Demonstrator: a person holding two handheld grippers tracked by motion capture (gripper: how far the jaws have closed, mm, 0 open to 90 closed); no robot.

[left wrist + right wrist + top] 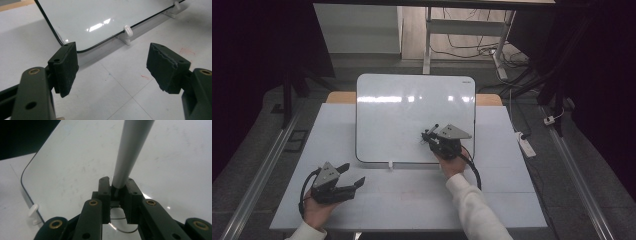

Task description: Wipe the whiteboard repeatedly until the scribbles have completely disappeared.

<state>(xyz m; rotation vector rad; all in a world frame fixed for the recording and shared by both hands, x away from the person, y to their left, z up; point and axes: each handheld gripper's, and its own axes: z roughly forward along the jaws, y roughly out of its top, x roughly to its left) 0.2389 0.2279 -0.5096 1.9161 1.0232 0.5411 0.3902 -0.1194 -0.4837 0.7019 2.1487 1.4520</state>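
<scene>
The whiteboard (pixel 412 117) is the landmark here: it stands tilted back on the white table (pixel 362 200), propped on small white clip feet (pixel 127 31) along its lower edge. Its surface looks blank; only glare and faint smudges show, and a small mark at its top right corner is too small to read. No brand or writing can be made out anywhere.

Over the board's lower right part, the right gripper (pixel 117 188) has its jaws drawn in narrow, clamped on a grey marker (pixel 132 147) that runs up and away from them toward the board face. In the high view this right gripper sits just above the board's bottom edge.

In front of the board's lower left corner, well apart from it, the left gripper (pixel 111 66) hovers low over the table with jaws spread wide and nothing between them.

The likely trouble: the board is only leaning on its feet, so a firm push from the marker could tip or slide it back, with the left gripper not bracing it. The round marker could also twist in the narrow grip.
</scene>
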